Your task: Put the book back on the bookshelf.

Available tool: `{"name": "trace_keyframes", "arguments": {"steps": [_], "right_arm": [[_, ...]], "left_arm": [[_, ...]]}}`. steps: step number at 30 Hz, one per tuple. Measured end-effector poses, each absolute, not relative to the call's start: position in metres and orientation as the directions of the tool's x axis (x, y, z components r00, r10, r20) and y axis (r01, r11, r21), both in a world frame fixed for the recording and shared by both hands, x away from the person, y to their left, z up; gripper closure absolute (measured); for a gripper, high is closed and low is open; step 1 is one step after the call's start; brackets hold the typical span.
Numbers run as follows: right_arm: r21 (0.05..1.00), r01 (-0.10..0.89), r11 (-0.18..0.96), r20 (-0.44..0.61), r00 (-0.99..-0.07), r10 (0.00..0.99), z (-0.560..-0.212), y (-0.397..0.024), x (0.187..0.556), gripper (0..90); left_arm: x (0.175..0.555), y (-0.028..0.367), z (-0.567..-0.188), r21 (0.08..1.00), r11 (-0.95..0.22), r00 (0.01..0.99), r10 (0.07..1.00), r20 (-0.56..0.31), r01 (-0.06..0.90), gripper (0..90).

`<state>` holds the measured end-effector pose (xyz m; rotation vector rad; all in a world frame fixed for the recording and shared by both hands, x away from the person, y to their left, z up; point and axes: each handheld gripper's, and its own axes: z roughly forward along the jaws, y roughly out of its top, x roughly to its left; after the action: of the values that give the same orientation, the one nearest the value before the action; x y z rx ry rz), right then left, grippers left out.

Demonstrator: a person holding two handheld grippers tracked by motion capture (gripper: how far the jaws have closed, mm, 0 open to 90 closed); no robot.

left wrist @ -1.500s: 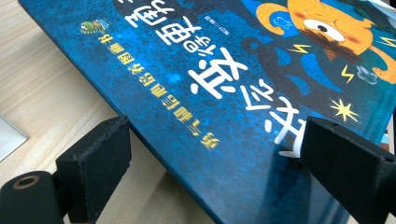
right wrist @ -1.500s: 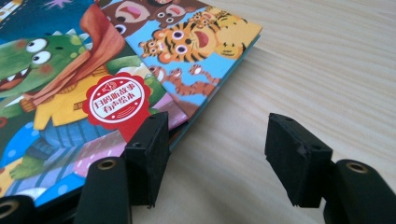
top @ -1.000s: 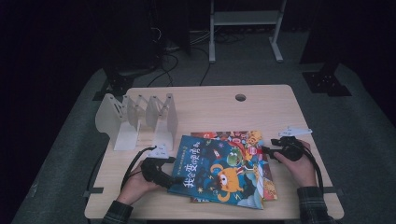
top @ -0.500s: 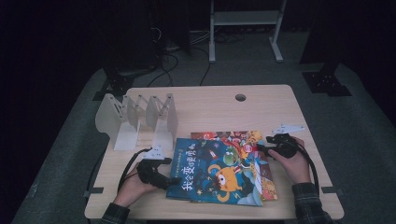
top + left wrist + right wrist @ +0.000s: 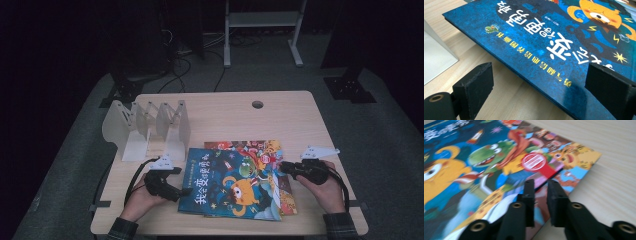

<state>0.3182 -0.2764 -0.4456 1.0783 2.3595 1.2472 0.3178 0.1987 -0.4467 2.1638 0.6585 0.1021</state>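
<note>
Pinching the top book's edge

My right gripper [image 5: 540, 195] has just closed on the blue cartoon-cover picture book [image 5: 232, 182]; left gripper [image 5: 544, 82] spread at its spine; next, lift it

The table [image 5: 280, 117] looks like light wood with fine lines in it, and its top is smooth and not shiny. The top book [image 5: 232, 182] has a smooth cover that shines a little, like glossy card, dark blue with bright pictures. The book under it [image 5: 287, 197] has the same smooth, bright cover. The white rack [image 5: 145, 125] looks like smooth, dull plastic. The left gripper [image 5: 544, 85] has black pads that look matt and a bit rough, like hard foam or rubber. The right gripper [image 5: 540, 195] has the same dull black pads, with small brass-coloured metal rings behind them. The floor [image 5: 380, 130] looks like rough grey carpet.
</note>
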Motion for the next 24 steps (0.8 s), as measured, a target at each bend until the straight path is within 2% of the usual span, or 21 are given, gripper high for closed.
{"name": "trace_keyframes", "arguments": {"steps": [5, 15, 24], "right_arm": [[0.778, 0.494, 0.388, 0.114, -0.718, 0.686, -0.449, -0.276, 0.305, 88.8], [0.768, 0.493, 0.409, 0.114, -0.733, 0.670, -0.457, -0.274, 0.297, 89.1], [0.773, 0.484, 0.410, 0.128, -0.753, 0.646, -0.458, -0.268, 0.298, 89.3]], "left_arm": [[0.318, 0.200, -0.449, 0.754, -0.500, 0.854, 0.498, -0.152, 0.426, 7.6], [0.319, 0.203, -0.452, 0.758, -0.471, 0.838, 0.516, -0.177, 0.451, 7.0], [0.318, 0.205, -0.452, 0.755, -0.473, 0.836, 0.519, -0.178, 0.454, 2.2]]}}
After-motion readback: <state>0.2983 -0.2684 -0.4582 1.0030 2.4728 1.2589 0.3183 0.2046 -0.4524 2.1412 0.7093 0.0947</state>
